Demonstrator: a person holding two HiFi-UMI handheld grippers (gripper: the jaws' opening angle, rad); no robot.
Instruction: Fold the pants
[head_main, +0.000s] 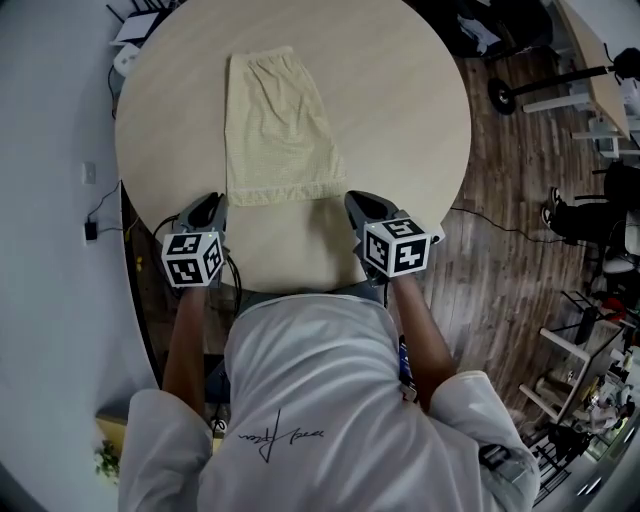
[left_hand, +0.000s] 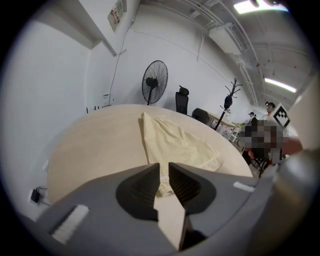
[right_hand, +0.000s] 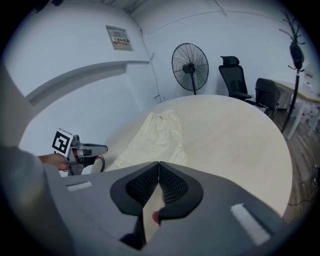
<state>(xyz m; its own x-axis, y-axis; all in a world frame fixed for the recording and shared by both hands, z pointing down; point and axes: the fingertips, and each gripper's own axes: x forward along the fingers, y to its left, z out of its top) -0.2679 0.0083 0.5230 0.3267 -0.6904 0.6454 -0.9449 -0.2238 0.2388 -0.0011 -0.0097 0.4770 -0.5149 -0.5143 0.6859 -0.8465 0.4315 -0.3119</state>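
Pale yellow pants (head_main: 280, 130) lie flat, folded lengthwise, on the round wooden table (head_main: 400, 120), with the hem toward me. My left gripper (head_main: 212, 202) hovers just off the hem's left corner; its jaws stand a little apart with nothing pressed between them. In the left gripper view that corner of the pants (left_hand: 175, 142) shows beyond the narrow gap of the left gripper (left_hand: 164, 171). My right gripper (head_main: 358, 200) sits by the hem's right corner. In its own view the right gripper (right_hand: 158, 167) is shut and empty, short of the pants (right_hand: 157, 137).
The table's near edge lies right under both grippers. A standing fan (right_hand: 190, 62) and office chairs (right_hand: 235, 77) stand beyond the far rim. Cables and a wall socket (head_main: 92, 225) are at the left, and a seated person (head_main: 585, 215) is off to the right on the wooden floor.
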